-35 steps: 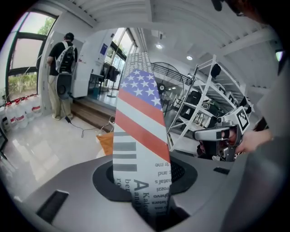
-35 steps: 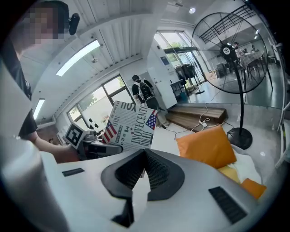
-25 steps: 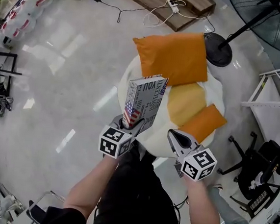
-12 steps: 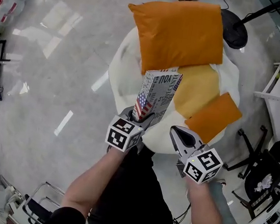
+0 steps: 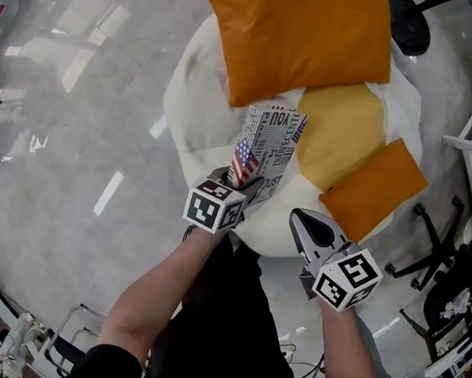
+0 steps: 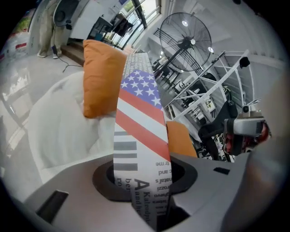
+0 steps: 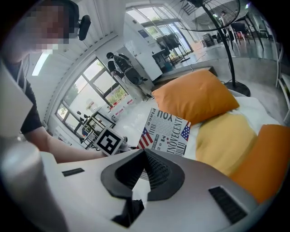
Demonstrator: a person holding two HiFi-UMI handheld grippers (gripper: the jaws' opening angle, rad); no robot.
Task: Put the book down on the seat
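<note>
Clamping the rectangular newsprint-patterned book with a flag motif (image 5: 267, 145) by its lower end, left gripper (image 5: 243, 185) fingers clenched on both covers. Standing it nearly on end over the front of the rounded white beanbag seat (image 5: 195, 114), long axis running up and away toward the big orange square cushion (image 5: 293, 32), printed cover facing the right gripper (image 5: 301, 219), narrow flag-striped spine facing back along the left one; contact with the seat impossible to tell. Hovering just beside, right fingers pressed together on nothing. Crowding the seat right of the book: a yellow cushion (image 5: 341, 132) and a smaller orange cushion (image 5: 375, 189). Glossy grey floor (image 5: 58, 142) showing all round.
</note>
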